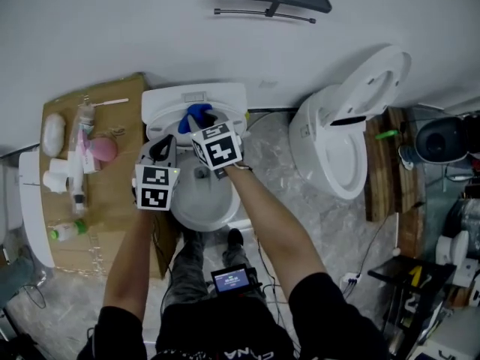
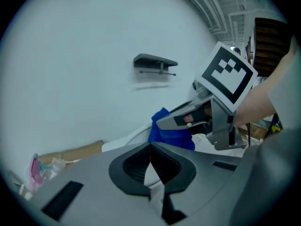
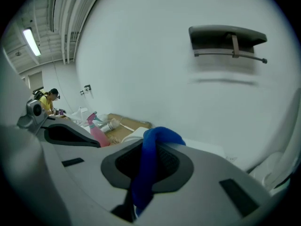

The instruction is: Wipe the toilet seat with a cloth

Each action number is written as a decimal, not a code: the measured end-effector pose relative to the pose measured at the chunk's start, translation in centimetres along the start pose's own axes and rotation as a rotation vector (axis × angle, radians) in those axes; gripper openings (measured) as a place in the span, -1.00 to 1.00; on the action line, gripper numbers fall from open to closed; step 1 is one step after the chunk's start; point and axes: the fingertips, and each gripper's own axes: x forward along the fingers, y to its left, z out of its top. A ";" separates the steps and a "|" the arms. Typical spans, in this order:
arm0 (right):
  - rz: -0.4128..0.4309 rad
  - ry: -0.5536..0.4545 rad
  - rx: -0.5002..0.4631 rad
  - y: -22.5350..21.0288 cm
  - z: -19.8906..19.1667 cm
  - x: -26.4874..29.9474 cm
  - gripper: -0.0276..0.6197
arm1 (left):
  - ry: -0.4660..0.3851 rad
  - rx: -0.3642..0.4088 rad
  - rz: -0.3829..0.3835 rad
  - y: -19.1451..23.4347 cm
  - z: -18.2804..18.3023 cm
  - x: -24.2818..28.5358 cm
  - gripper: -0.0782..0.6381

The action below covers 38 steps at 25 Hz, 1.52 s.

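1. Where I'm at: the right gripper [image 3: 149, 160] has its jaws clamped on the blue cloth [image 3: 145, 173]. A fold pokes out over the top of the pads and the rest trails down between them.
2. The left gripper [image 2: 150, 166] is closed right up, pads meeting, with nothing in it. It hangs just beside the right one, over the left side of the bowl.
3. From the head view, the cloth is bunched up at the back end of the toilet, close to the tank [image 1: 176, 97]. It's above the toilet seat [image 1: 196, 210], and as far as I can tell it isn't touching it.
4. So I'd call this the "cloth in hand, not wiping yet" bit. The pickup is sorted and the actual rubbing is what's left (can't judge from here whether any of the seat is clean).
5. Next move as I see it: tip the right gripper down until the cloth presses flat on the seat, then drag it round the ring from the back toward me.
6. The grip needs to stay firm, because only a narrow fold is pinched and a hard drag could pull it out.
7. The left gripper should stay out of the sweep path.
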 end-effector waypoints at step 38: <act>0.007 0.058 -0.031 -6.2 -0.5 -8.1 -0.76 | 0.332 1.009 0.026 -2.6 1.7 9.2 -0.49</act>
